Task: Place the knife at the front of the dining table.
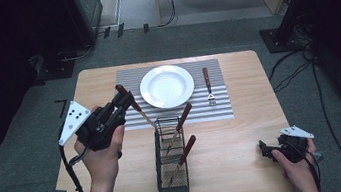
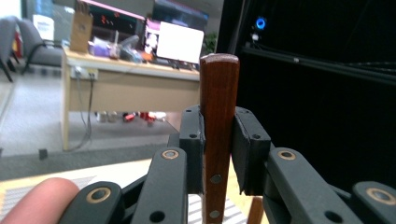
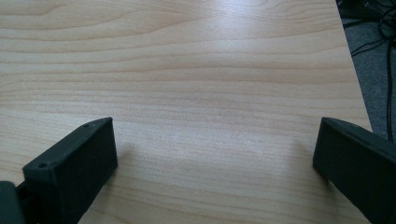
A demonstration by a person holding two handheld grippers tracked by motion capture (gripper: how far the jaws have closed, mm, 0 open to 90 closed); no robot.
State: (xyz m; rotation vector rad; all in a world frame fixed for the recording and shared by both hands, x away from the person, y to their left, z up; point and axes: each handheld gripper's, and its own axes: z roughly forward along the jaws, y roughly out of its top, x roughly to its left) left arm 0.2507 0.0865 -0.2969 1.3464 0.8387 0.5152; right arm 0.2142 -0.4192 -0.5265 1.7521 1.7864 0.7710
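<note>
Fork placed by plate. Left fingers pinching knife; two remain in basket. Right fingers spread, idle.

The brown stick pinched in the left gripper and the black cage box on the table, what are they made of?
The brown utensil handle looks like dark varnished wood: reddish, faintly grained, slightly glossy, with round metal rivets. The left gripper is clamped on it. The black mesh caddy looks like thin metal wire with a dark, perhaps painted, coating: you see the pale wooden table through its grid.
</note>
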